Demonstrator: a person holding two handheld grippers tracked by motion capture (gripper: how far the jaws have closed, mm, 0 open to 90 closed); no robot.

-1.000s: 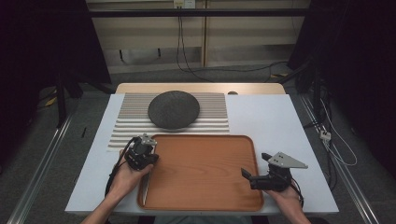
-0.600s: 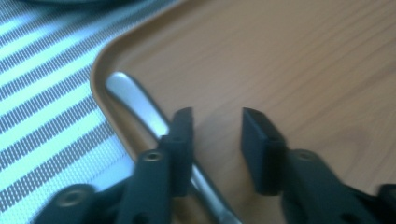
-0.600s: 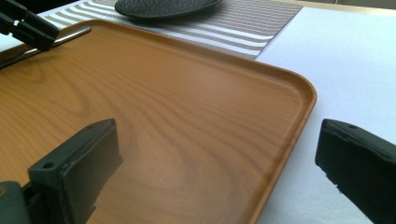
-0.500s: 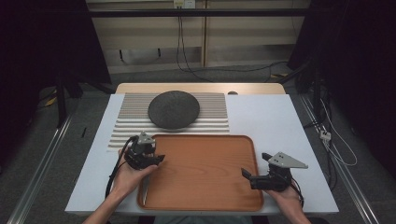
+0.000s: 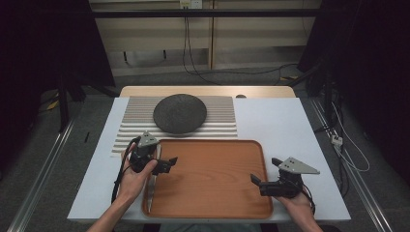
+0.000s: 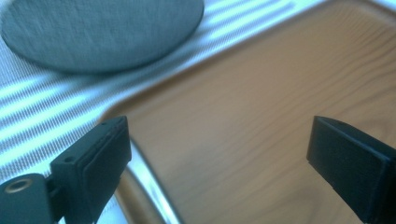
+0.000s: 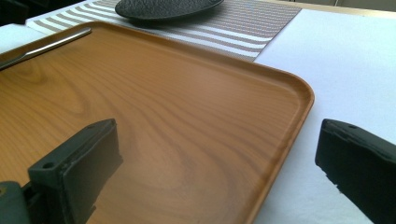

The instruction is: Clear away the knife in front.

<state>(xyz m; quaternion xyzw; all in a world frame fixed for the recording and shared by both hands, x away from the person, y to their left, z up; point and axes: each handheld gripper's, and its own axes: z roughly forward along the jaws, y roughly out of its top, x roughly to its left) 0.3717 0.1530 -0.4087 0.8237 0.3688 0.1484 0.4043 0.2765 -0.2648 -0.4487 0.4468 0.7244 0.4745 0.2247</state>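
A brown wooden tray (image 5: 212, 193) lies at the table's near middle. A silver utensil (image 5: 151, 191) rests along its left rim, seen also as a shiny handle (image 6: 152, 191) and a long metal utensil (image 7: 46, 44). My left gripper (image 5: 167, 164) hovers over the tray's left end, just above the utensil. Its jaws have just been opening and now stand open (image 6: 219, 158) with nothing between them. My right gripper (image 5: 256, 181) is open (image 7: 219, 163) and straddles the tray's right rim (image 7: 285, 140), gripping nothing.
A dark round plate (image 5: 180, 113) sits on a striped mat (image 5: 135, 130) behind the tray, also visible as the plate (image 6: 98, 32) and plate (image 7: 163, 8). White table surface (image 5: 290, 125) spreads to the right. Cables trail from both grippers.
The left gripper's jaws have spread apart and the hand has shifted slightly over the tray's left end. The utensil stays on the tray. The right gripper has not moved.
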